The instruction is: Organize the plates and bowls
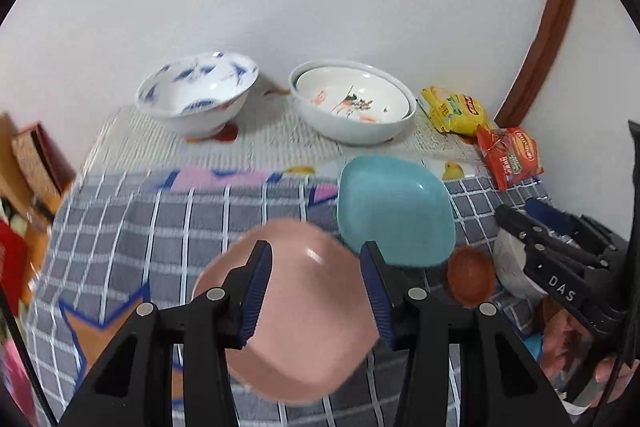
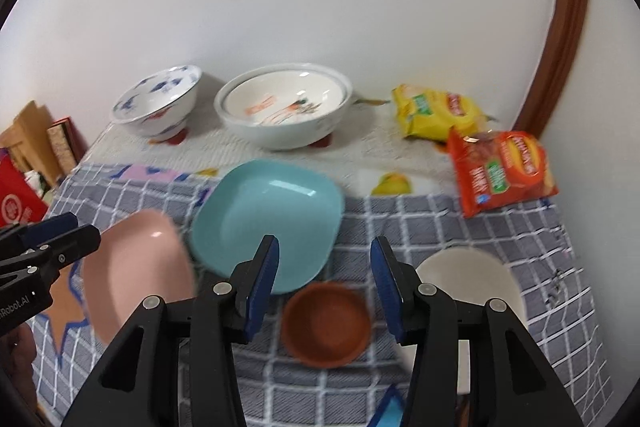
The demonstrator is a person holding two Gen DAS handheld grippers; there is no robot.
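Note:
A pink plate (image 1: 304,311) lies on the checked cloth under my left gripper (image 1: 316,291), which is open and empty above it. A teal plate (image 1: 394,211) lies just beyond, touching it; it also shows in the right wrist view (image 2: 268,223). My right gripper (image 2: 324,287) is open and empty above a small brown bowl (image 2: 326,325), with a white bowl (image 2: 472,279) to its right. The pink plate shows at left in the right wrist view (image 2: 136,267). A blue-patterned bowl (image 1: 198,91) and a white bowl holding a painted plate (image 1: 352,101) stand by the wall.
Yellow (image 2: 436,113) and red (image 2: 502,171) snack bags lie at the back right near the wall. Boxes and a red bag (image 2: 18,207) stand off the table's left edge. The wall runs close behind the bowls.

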